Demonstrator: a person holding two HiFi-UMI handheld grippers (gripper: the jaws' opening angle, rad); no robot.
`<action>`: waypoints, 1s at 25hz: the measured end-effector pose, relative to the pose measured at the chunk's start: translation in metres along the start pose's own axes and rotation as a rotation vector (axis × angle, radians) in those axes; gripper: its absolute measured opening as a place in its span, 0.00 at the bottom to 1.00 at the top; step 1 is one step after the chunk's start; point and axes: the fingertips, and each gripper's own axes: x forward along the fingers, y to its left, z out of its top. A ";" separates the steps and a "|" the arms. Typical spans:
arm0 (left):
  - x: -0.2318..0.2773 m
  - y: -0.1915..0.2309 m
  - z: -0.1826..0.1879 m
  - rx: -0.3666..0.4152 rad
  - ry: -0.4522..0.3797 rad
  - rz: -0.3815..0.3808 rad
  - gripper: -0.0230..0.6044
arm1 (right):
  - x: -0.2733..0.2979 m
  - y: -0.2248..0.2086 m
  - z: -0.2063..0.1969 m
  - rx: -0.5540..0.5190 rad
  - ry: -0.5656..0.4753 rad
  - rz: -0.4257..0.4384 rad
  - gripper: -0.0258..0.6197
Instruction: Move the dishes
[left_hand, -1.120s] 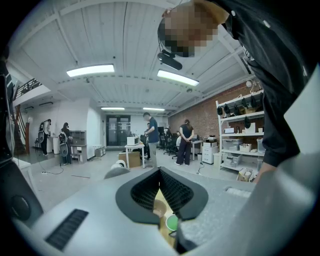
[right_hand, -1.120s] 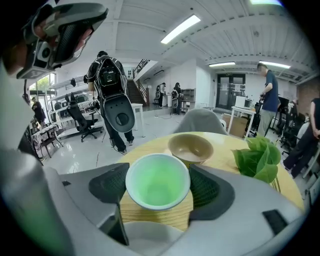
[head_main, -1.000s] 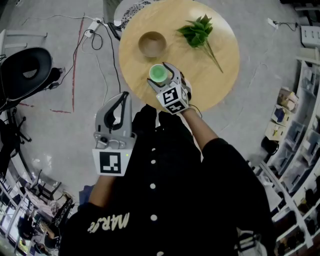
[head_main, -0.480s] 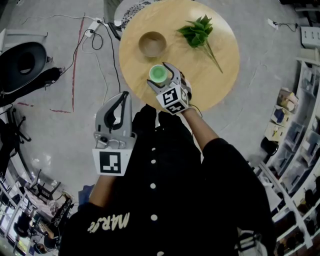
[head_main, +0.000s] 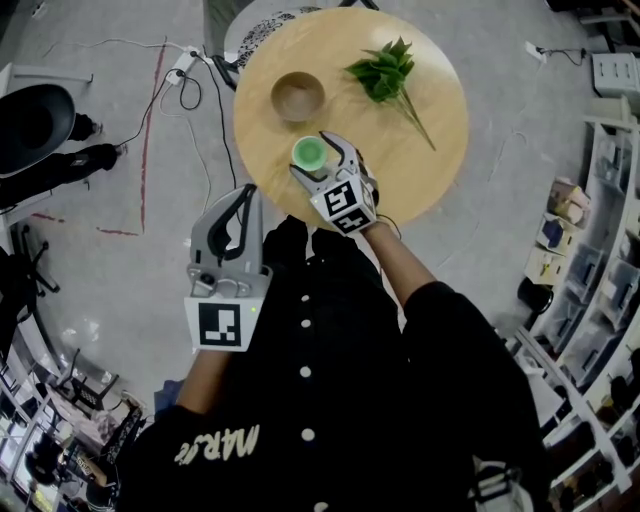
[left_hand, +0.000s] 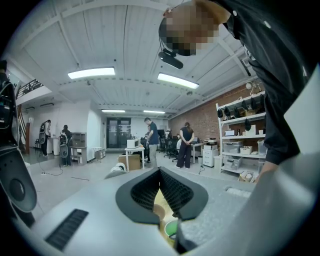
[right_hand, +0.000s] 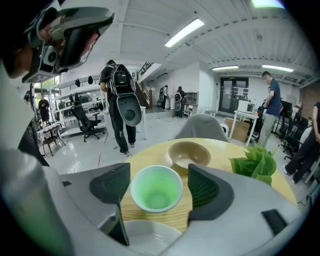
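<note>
Now, right claw (right_hand: 159, 184): spread, with one pad on each side of the green cup (right_hand: 156, 189). The cup's rim meets or nearly meets the pad at the right gripper view's left. A sliver of wood shows between the rim and the other pad.
green cup: upright with its mouth up and nothing inside, over the near part of the desk (head_main: 420, 130), between the right claw's pads. I cannot tell whether it stands on the wood or hangs just clear of it.
left claw (left_hand: 160, 171): pressed together, the ribbed pads meeting at the tips with nothing between them. It is held off the desk beside the person's dark buttoned top, above the floor (head_main: 150, 270).
wooden bowl (head_main: 298, 95): upright and empty, on the desk just beyond the green cup and apart from it.
white dish (right_hand: 150, 237): only its rim shows, at the bottom of the right gripper view. It lies on the desk under the right claw, nearer the person than the green cup.
leafy sprig (head_main: 385, 68): lies flat on the desk to the right of the wooden bowl. Its thin stem trails toward the desk's right edge, well apart from the cup.
desk: round, with a pale wood top.
cables (head_main: 185, 75): loose on the floor to the left of the desk.
</note>
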 end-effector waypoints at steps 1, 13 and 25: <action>0.000 -0.001 0.001 0.003 -0.004 -0.001 0.04 | -0.002 0.001 0.001 0.003 -0.001 0.003 0.60; 0.000 0.002 0.019 0.012 -0.049 0.013 0.04 | -0.021 -0.027 0.035 0.176 -0.034 0.000 0.49; -0.003 0.012 0.013 0.020 -0.038 0.027 0.04 | 0.026 -0.125 0.017 0.692 0.088 -0.033 0.34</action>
